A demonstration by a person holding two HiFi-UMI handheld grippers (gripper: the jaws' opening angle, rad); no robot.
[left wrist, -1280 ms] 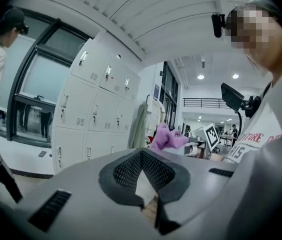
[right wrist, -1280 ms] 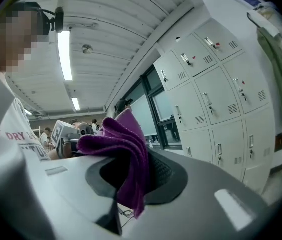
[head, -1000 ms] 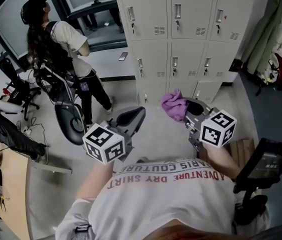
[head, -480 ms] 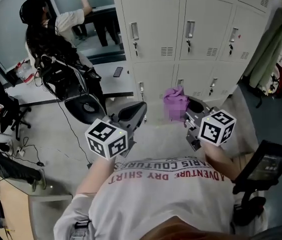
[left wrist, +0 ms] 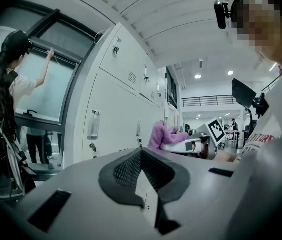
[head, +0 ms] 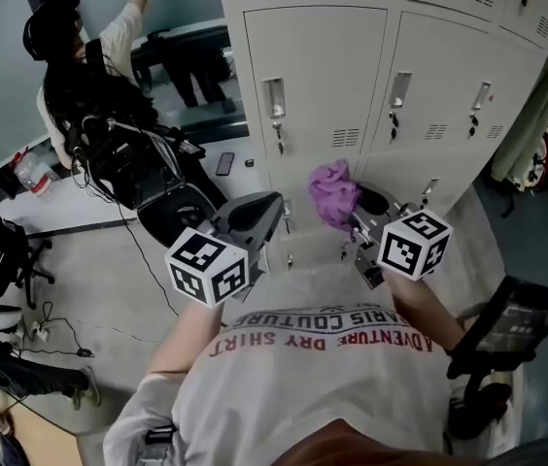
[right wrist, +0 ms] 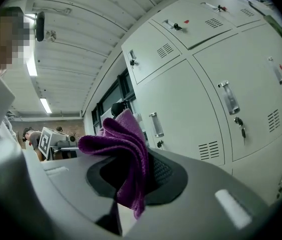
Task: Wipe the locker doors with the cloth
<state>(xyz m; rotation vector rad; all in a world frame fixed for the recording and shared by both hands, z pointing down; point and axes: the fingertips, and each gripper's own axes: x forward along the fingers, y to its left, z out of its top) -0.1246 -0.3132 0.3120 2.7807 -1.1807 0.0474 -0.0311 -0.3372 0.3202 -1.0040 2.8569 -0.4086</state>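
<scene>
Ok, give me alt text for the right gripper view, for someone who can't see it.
A purple cloth is clamped in the right tool, bunched up above its jaws, in front of pale grey locker doors with metal handles and vent slots. At left, a square-marker cube and ceiling strip lights show.

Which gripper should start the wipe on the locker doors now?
Right. The right gripper is shut on the purple cloth, facing the locker doors; the left gripper is shut and empty.
</scene>
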